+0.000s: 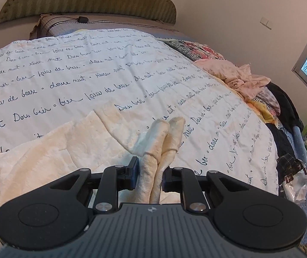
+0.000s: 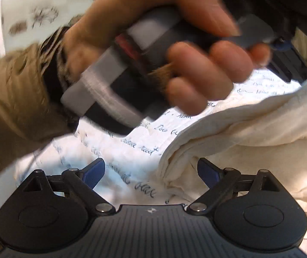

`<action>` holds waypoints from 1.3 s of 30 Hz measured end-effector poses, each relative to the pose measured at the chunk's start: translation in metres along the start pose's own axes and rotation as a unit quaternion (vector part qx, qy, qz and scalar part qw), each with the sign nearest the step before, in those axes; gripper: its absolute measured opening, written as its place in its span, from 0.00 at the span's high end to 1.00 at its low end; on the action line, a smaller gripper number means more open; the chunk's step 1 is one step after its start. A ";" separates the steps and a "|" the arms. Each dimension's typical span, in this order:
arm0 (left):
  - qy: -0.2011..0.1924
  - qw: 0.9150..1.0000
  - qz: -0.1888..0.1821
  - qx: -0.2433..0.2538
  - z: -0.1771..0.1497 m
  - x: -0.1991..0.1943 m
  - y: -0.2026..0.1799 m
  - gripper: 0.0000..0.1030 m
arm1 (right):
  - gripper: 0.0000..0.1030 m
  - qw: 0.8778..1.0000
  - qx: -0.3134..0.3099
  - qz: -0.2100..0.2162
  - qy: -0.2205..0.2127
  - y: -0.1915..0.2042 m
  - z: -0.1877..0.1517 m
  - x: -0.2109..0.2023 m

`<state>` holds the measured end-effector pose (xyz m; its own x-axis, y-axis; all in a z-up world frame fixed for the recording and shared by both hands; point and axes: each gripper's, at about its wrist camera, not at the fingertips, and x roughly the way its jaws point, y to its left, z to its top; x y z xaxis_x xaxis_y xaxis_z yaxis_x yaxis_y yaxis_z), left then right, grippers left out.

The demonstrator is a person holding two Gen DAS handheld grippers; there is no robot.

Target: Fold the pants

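Left hand-held gripper (image 1: 148, 177): clamped on pants (image 1: 46, 150) edge | right hand-held gripper (image 2: 151, 173): released beside fold | pants: lay on bed (image 1: 110, 68) | advice: layers were judged best kept aligned.

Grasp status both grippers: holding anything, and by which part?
Left gripper is shut on the cream pants, pinching a bunched fold of two layers near an edge. Right gripper is open, holding nothing, jaws astride a pants edge.
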<state>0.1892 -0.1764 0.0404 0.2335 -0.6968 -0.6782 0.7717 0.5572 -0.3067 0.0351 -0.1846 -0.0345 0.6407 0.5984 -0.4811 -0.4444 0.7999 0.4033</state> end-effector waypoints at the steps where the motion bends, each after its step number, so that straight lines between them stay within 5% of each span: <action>1: 0.001 1.000 0.001 0.001 0.001 0.001 0.000 0.79 | 0.05 1.000 -0.004 0.009 0.018 0.002 -0.003 0.007; 3: 0.005 1.000 0.002 0.005 -0.001 0.005 -0.001 0.79 | 0.04 0.998 -0.038 -0.016 0.051 0.011 -0.006 0.021; 7: 0.017 1.000 0.009 0.011 -0.012 0.021 -0.007 0.79 | 0.06 0.999 -0.024 -0.002 0.039 0.004 -0.002 0.008; 15: 0.013 0.998 0.032 0.058 -0.033 0.040 -0.020 0.79 | 0.06 0.997 -0.026 -0.066 0.029 -0.032 -0.010 -0.086; 21: -0.002 0.982 0.065 0.178 -0.065 0.054 -0.047 0.67 | 0.06 0.987 -0.003 -0.157 0.035 -0.061 -0.028 -0.157; 24: -0.011 0.985 0.054 0.162 -0.067 0.049 -0.048 0.54 | 0.06 0.974 0.020 -0.226 -0.003 -0.078 -0.024 -0.189; 26: -0.015 0.991 0.025 0.130 -0.066 0.040 -0.048 0.33 | 0.06 0.958 0.066 -0.275 -0.046 -0.102 -0.011 -0.210; 29: -0.045 0.993 -0.008 0.109 -0.070 0.012 -0.047 0.30 | 0.06 0.936 0.122 -0.313 -0.108 -0.129 0.009 -0.218; 31: -0.078 0.991 -0.005 0.105 -0.072 -0.014 -0.043 0.30 | 0.06 0.934 0.132 -0.305 -0.130 -0.138 0.022 -0.207; 33: -0.118 0.989 0.020 0.086 -0.071 -0.040 -0.028 0.28 | 0.06 0.947 0.124 -0.268 -0.130 -0.147 0.039 -0.183; 37: -0.136 0.975 0.160 0.077 -0.071 -0.062 0.002 0.26 | 0.07 0.974 0.109 -0.175 -0.095 -0.155 0.072 -0.124; 39: -0.130 0.968 0.201 0.080 -0.072 -0.060 0.013 0.27 | 0.07 0.986 0.082 -0.131 -0.059 -0.155 0.091 -0.098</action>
<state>0.1423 -0.0946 0.0289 0.6586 -0.5402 -0.5239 0.6647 0.7440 0.0685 0.0985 -0.3712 0.0206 0.7927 0.3553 -0.4953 -0.1526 0.9024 0.4031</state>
